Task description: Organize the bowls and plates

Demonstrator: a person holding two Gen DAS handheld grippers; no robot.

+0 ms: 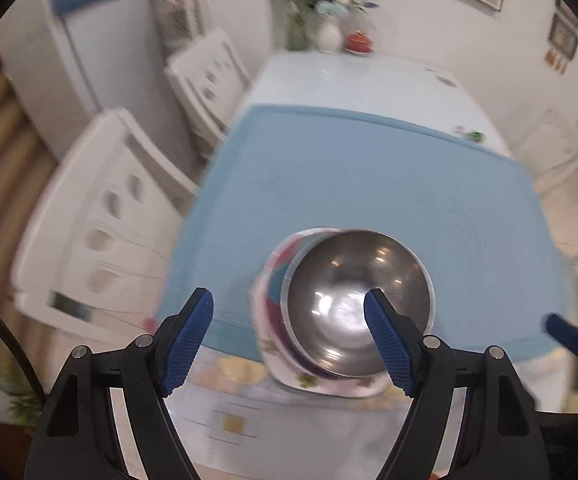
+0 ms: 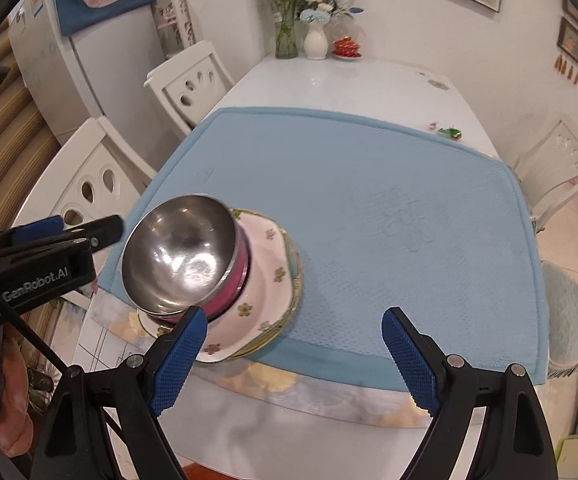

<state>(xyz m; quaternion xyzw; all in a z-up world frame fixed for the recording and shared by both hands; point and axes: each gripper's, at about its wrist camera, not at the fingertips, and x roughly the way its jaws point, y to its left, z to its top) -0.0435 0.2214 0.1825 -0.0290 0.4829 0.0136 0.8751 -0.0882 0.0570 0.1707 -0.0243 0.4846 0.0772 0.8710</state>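
Note:
A steel bowl (image 1: 359, 304) (image 2: 181, 252) sits nested in a pink bowl (image 2: 235, 284). Both rest on a floral plate (image 2: 267, 280) that lies on a green-rimmed plate (image 2: 295, 276). The stack stands at the near left corner of the blue mat (image 2: 369, 208), over its front edge. My left gripper (image 1: 291, 336) (image 2: 89, 226) hovers open just left of the stack, nothing between its fingers. Its right pad (image 1: 389, 344) shows in front of the steel bowl. My right gripper (image 2: 295, 360) is open and empty, near the stack's right front, and its left pad (image 2: 179, 356) overlaps the plate rim.
The white table (image 2: 349, 80) carries vases with flowers (image 2: 315, 40) and a red lidded dish (image 2: 347, 48) at its far end, and a small green wrapped thing (image 2: 451, 133) right of the mat. White chairs (image 2: 193, 80) stand along the left side, another (image 2: 557, 168) at the right. A hand (image 2: 9, 384) holds the left gripper.

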